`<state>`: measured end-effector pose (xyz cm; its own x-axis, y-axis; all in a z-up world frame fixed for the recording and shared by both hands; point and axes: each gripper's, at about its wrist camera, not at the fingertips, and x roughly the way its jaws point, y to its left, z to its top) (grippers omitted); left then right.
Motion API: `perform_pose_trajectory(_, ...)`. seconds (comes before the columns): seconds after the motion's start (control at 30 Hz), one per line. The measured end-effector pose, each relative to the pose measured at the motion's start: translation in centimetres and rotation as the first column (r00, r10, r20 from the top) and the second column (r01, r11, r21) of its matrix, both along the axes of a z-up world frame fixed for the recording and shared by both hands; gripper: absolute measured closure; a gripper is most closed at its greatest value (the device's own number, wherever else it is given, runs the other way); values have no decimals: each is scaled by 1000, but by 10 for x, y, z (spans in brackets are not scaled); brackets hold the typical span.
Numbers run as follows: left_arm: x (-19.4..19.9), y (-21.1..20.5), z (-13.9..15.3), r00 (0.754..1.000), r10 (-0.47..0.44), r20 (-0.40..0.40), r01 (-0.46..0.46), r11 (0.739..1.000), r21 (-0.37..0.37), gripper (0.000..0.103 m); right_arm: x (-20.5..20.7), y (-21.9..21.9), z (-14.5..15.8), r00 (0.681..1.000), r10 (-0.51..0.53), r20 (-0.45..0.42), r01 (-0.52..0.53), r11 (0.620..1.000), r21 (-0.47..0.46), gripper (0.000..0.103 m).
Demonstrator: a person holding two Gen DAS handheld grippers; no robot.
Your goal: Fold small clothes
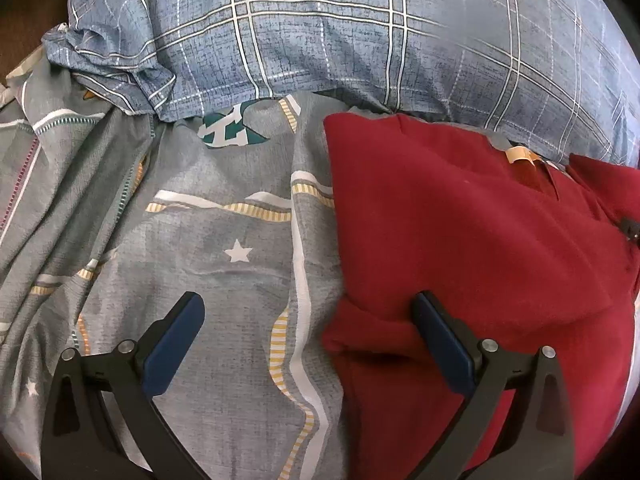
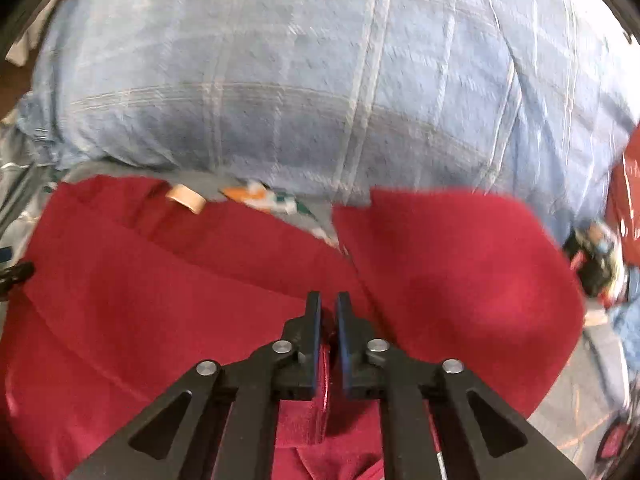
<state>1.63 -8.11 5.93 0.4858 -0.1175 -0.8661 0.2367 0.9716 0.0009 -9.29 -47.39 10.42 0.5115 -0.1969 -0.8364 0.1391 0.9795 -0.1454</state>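
Both claws differ: right claw [image 2: 328, 304] pinches red garment [image 2: 460, 272], left claw [image 1: 310, 308] gapes.

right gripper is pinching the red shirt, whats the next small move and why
Probably carry the pinched fold across toward the garment's middle. The right gripper is nearly shut on a ridge of the dark red knit shirt, which lies spread on the grey patterned bedsheet below the blue plaid pillow. The left gripper stands open, one finger over the shirt's edge, holding nothing.
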Motion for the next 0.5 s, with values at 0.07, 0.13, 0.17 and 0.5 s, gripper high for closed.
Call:
perform_pose_trajectory(0.07, -2, 0, 6, 1000, -2, 15, 2, 1000, -13, 0, -7, -4, 3, 998, -53, 17, 53, 999, 8, 72)
perform_pose_trajectory(0.13, -4, 0, 14, 999, -2, 34, 3, 999, -42, 0, -20, -1, 14, 997, -59, 59, 55, 996, 67, 60)
perform_pose_trajectory(0.17, -5, 0, 19, 999, -1, 48, 4, 998, -65, 0, -27, 2, 21, 994, -60, 90, 51, 994, 101, 56)
perform_pose_trajectory(0.5, -11, -35, 17, 996, -57, 73, 62, 996, -71, 0, -16, 4, -17, 997, -74, -7, 75, 990, 123, 49)
